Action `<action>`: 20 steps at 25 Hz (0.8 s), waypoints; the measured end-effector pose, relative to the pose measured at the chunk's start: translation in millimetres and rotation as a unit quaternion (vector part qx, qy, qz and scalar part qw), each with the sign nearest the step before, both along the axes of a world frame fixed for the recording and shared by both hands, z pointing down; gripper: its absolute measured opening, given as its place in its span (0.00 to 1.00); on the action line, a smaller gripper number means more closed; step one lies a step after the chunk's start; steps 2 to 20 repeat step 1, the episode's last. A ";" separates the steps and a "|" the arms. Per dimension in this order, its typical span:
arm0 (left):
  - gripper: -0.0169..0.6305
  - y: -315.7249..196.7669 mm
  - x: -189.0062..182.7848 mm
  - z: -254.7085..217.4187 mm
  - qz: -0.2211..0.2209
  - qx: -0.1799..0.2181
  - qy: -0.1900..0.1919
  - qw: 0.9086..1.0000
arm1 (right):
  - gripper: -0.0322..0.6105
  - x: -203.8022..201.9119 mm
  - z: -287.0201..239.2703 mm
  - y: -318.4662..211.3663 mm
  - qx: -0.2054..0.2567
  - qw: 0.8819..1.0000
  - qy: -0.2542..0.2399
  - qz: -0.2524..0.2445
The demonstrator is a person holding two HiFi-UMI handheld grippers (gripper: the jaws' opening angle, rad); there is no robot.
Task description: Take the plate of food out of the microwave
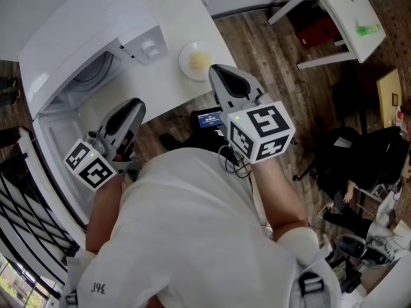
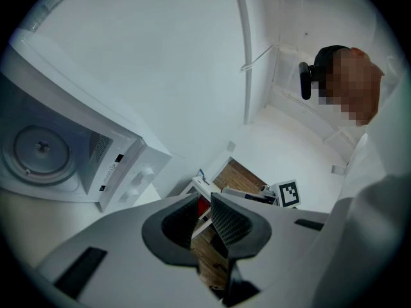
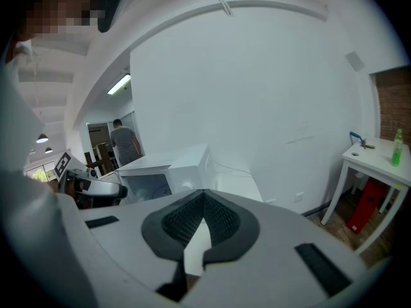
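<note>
On the white table (image 1: 176, 11), round white plate (image 1: 196, 61) of pale yellow food seen beside open microwave (image 1: 77, 24), left gripper (image 2: 204, 212) narrowly parted, right gripper (image 3: 203, 205) closed, both empty

The microwave (image 1: 70, 24) is standing with its door (image 1: 26, 191) hanging open at the left, leaving the cavity mouth unblocked. A plate (image 1: 198, 60) is occupying the worktop (image 1: 176, 8) just beside it.

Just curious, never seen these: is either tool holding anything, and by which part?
Nothing is held. Left tool slightly open, empty; right tool shut on nothing. The plate sits on the table.
</note>
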State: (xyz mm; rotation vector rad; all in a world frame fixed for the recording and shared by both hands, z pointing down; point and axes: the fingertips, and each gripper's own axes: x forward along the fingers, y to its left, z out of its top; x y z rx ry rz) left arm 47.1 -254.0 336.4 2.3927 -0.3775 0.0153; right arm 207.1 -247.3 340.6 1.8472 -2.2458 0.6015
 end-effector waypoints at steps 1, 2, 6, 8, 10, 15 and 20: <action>0.13 -0.3 0.6 0.6 0.000 0.000 -0.001 1.000 | 0.05 0.7 0.3 -0.4 0.000 1.000 0.001 0.000; 0.13 -0.3 0.6 0.6 0.000 0.000 -0.001 1.000 | 0.05 0.7 0.3 -0.4 0.000 1.000 0.001 0.000; 0.13 -0.3 0.6 0.6 0.000 0.000 -0.001 1.000 | 0.05 0.7 0.3 -0.4 0.000 1.000 0.001 0.000; 0.13 -0.3 0.6 0.6 0.000 0.000 -0.001 1.000 | 0.05 0.7 0.3 -0.4 0.000 1.000 0.001 0.000; 0.13 -0.3 0.6 0.6 0.000 0.000 -0.001 1.000 | 0.05 0.7 0.3 -0.4 0.000 1.000 0.001 0.000; 0.13 -0.3 0.6 0.6 0.000 0.000 -0.001 1.000 | 0.05 0.7 0.3 -0.4 0.000 1.000 0.001 0.000; 0.13 -0.3 0.6 0.6 0.000 0.000 -0.001 1.000 | 0.05 0.7 0.3 -0.4 0.000 1.000 0.001 0.000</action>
